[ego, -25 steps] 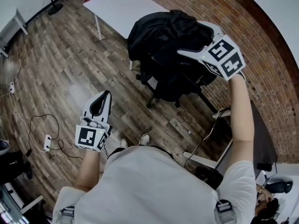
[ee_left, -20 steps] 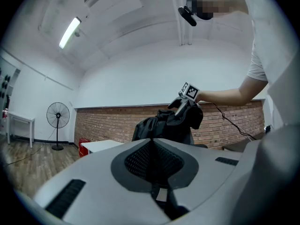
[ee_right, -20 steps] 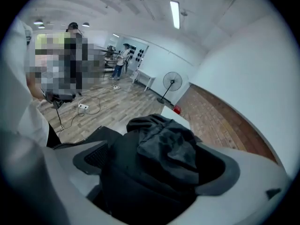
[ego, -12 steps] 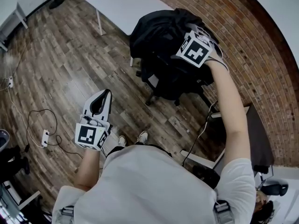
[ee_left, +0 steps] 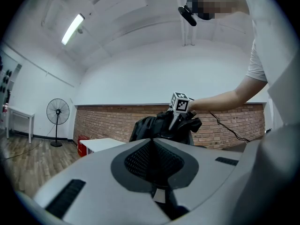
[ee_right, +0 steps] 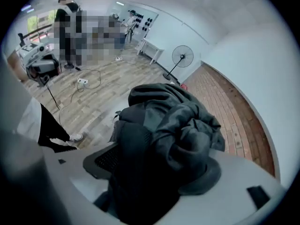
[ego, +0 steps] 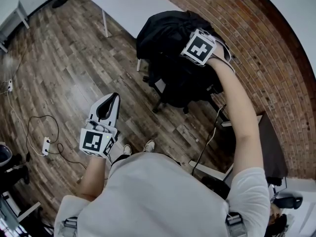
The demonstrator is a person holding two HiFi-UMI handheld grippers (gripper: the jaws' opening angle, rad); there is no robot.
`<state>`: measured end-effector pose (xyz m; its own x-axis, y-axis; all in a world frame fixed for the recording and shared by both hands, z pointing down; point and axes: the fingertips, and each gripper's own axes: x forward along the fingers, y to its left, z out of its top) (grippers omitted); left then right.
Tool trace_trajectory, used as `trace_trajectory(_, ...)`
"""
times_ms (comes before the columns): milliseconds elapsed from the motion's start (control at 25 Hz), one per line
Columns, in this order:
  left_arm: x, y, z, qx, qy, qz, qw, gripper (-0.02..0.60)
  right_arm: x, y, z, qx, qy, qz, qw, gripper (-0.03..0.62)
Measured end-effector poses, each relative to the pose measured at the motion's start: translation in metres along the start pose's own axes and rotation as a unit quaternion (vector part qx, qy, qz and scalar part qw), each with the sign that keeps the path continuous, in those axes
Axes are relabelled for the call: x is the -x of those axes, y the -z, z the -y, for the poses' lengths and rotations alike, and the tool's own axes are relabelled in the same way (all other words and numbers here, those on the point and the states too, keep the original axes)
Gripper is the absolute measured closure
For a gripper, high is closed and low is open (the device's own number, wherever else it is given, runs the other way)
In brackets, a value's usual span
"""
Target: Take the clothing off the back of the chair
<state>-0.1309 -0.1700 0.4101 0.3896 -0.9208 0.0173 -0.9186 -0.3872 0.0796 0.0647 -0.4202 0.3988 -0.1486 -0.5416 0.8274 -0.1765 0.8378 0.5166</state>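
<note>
My right gripper (ego: 195, 41) has dropped onto the back of the chair (ego: 177, 88). Its tongs have just been closing and now pinch a fold of the jacket (ego: 163, 28), which lies heaped over the chair's top. My left gripper (ego: 108, 102), tongs pressed together on nothing, hangs well clear of the chair. A streaky wood-plank floor (ego: 64, 68) runs under the chair, with a red brick wall (ego: 266, 58) and a flat white table (ego: 128, 6) behind it. The jacket is black, limp and crumpled.
</note>
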Motion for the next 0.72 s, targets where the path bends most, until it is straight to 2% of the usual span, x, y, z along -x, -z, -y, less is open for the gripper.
trace_trajectory(80,0.001,0.0,-0.001,0.0,-0.002,-0.001,1.0,0.552,0.003,-0.011,-0.003,-0.032,-0.025,0.043,0.998,0.234)
trace_trajectory(200,0.004,0.001,-0.005,0.001,-0.008,-0.003,1.0,0.552,0.009,-0.018,0.003,-0.074,-0.034,0.089,0.993,0.302)
trace_trajectory(720,0.013,0.001,-0.014,0.003,-0.015,-0.004,0.9999,0.552,0.02,-0.025,0.01,-0.109,-0.032,0.137,0.984,0.396)
